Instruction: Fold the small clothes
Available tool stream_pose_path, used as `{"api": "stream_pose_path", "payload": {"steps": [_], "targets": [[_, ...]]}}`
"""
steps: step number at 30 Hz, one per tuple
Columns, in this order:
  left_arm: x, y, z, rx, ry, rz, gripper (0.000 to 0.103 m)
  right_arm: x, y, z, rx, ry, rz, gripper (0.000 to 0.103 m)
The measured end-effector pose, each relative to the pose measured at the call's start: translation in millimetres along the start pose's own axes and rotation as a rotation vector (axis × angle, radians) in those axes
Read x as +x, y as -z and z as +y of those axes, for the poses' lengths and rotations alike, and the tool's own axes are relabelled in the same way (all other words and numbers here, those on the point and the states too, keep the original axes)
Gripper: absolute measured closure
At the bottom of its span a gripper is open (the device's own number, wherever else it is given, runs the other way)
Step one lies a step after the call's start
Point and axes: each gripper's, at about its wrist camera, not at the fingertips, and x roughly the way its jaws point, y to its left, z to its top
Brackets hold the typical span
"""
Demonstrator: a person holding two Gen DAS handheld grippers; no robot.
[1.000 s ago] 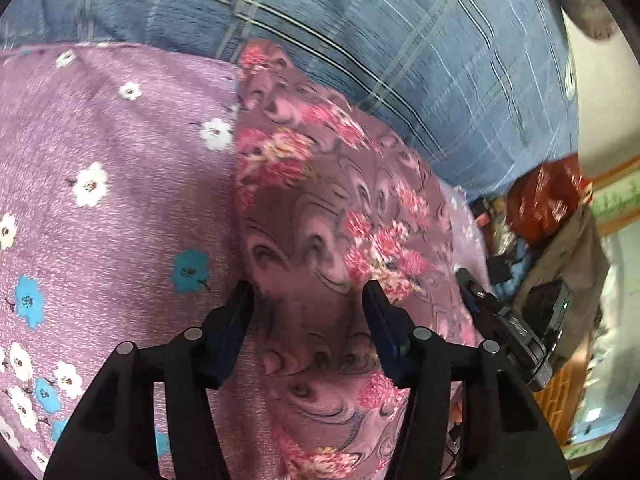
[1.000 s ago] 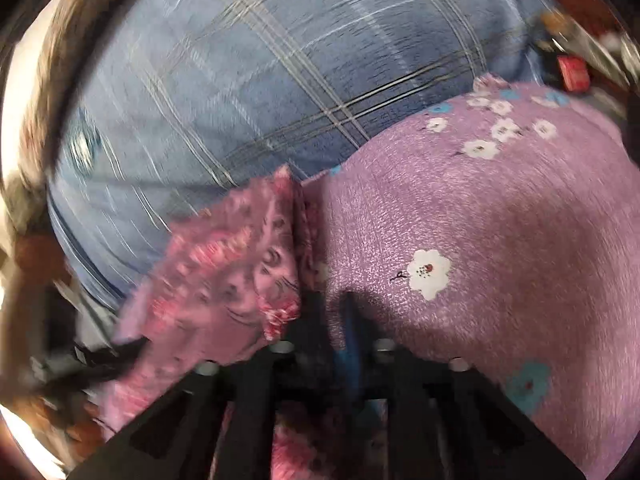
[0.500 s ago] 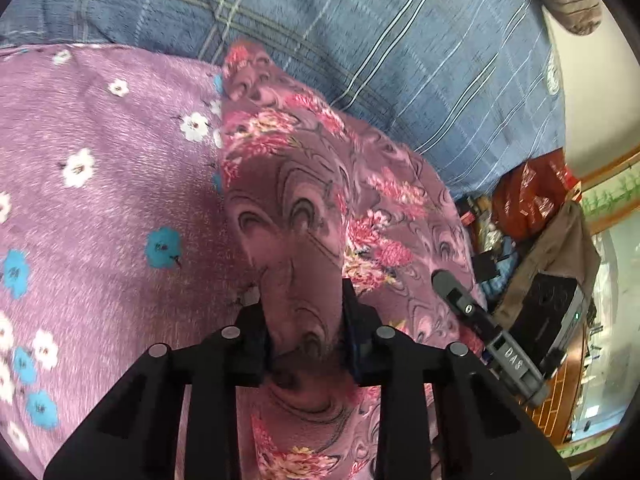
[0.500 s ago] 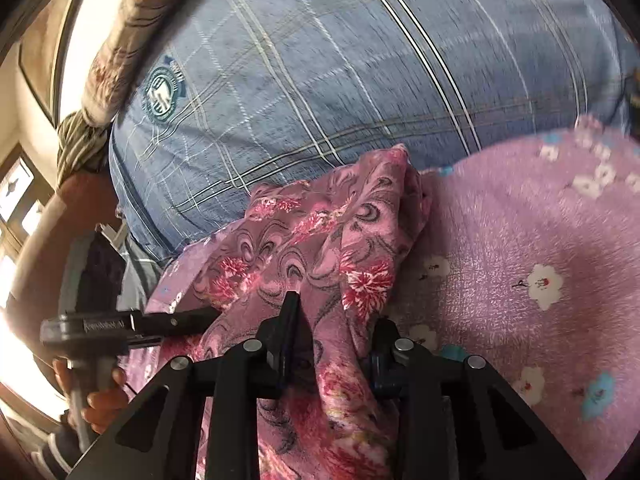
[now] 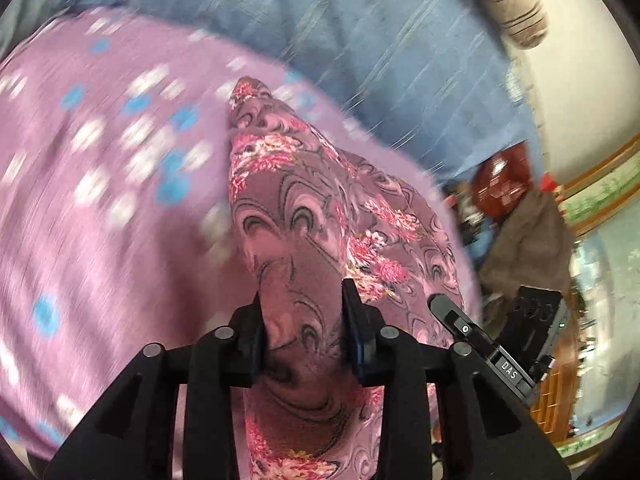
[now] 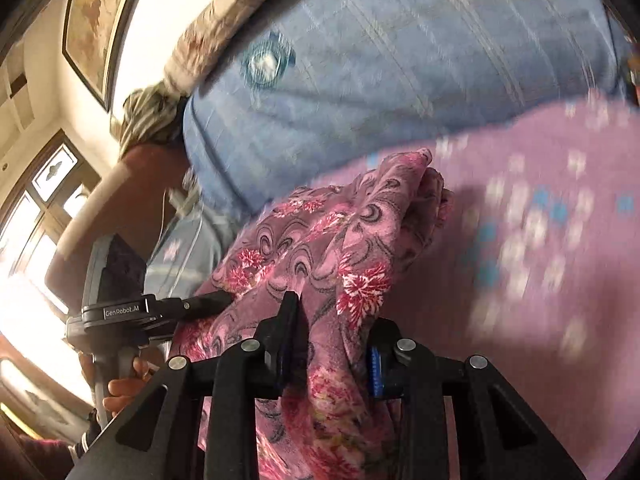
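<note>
A small mauve garment with a pink flower and swirl print (image 5: 312, 208) hangs bunched between both grippers, lifted above a purple sheet with white and blue flowers (image 5: 100, 200). My left gripper (image 5: 304, 336) is shut on one end of the garment. My right gripper (image 6: 332, 344) is shut on a fold of the same garment (image 6: 340, 248). The right gripper shows at the lower right of the left wrist view (image 5: 472, 332), and the left gripper shows at the left of the right wrist view (image 6: 200, 304).
A blue plaid cloth (image 5: 360, 32) lies beyond the purple sheet and also shows in the right wrist view (image 6: 400, 60). A red bag (image 5: 504, 184) and brown cloth (image 5: 528, 240) sit off the bed's right side. A window (image 6: 36, 208) is at the left.
Both grippers closed on the garment and lifted it off the sheet. The views are tilting upward and the background now blurs with motion.
</note>
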Motion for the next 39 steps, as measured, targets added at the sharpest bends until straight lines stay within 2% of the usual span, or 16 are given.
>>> {"api": "stream_pose_path", "payload": {"steps": [1, 2, 4, 7, 9, 12, 14, 15, 19, 21, 23, 25, 29, 31, 34, 39], "targets": [[8.4, 4.0, 3.1, 0.000, -0.036, 0.019, 0.070, 10.9, 13.6, -2.9, -0.001, 0.059, 0.052, 0.069], [18.4, 10.6, 14.1, -0.011, -0.062, 0.061, 0.061, 18.7, 23.1, -4.9, -0.001, 0.112, 0.091, 0.067], [15.4, 13.9, 27.6, -0.064, 0.003, 0.074, 0.059, 12.2, 30.2, -9.4, 0.038, 0.102, 0.058, 0.062], [-4.0, -0.5, 18.9, -0.019, 0.001, 0.018, 0.058, -9.6, 13.8, -8.4, 0.076, 0.125, 0.008, 0.059], [-8.8, -12.8, 5.1, 0.041, -0.022, -0.023, 0.042, -18.7, -5.1, -6.6, 0.066, 0.135, -0.059, 0.059], [6.2, -32.3, -12.5, 0.087, -0.055, -0.041, 0.033, 6.0, -26.6, -11.1, 0.070, 0.160, -0.011, 0.058], [22.9, -40.6, -17.2, 0.094, -0.095, -0.010, 0.033, 30.7, -37.1, -11.3, 0.052, 0.213, 0.045, 0.075], [30.1, -46.6, -21.6, 0.110, -0.118, -0.022, 0.033, 37.3, -43.0, -6.9, 0.013, 0.212, 0.030, 0.096], [50.3, -48.8, -15.9, 0.205, -0.296, -0.061, 0.033, 39.9, -51.4, 5.3, -0.038, 0.182, -0.081, 0.095], [70.9, -53.8, -2.0, 0.178, -0.297, -0.007, 0.026, 63.8, -45.5, -15.3, -0.010, 0.263, 0.019, 0.094], [62.7, -59.0, -1.2, 0.156, -0.284, -0.003, 0.026, 57.5, -41.2, -25.3, 0.027, 0.219, 0.001, 0.093], [50.2, -58.1, -3.0, 0.161, -0.290, -0.007, 0.027, 40.5, -44.1, -18.9, 0.039, 0.241, 0.009, 0.081], [11.0, -26.8, -14.4, 0.260, -0.257, -0.048, 0.027, -2.4, -24.9, 22.7, -0.114, 0.156, 0.013, 0.080], [4.3, -2.8, -18.7, 0.305, -0.234, -0.043, 0.024, -10.3, -5.7, 39.2, -0.194, 0.135, 0.028, 0.073], [31.4, 26.9, -9.6, 0.333, -0.300, 0.007, 0.018, 19.2, 22.5, 39.4, -0.261, 0.258, 0.145, 0.062], [18.3, 18.5, 0.6, 0.232, -0.273, 0.015, 0.013, 6.0, 28.7, 50.0, -0.283, 0.348, 0.127, 0.058]]}}
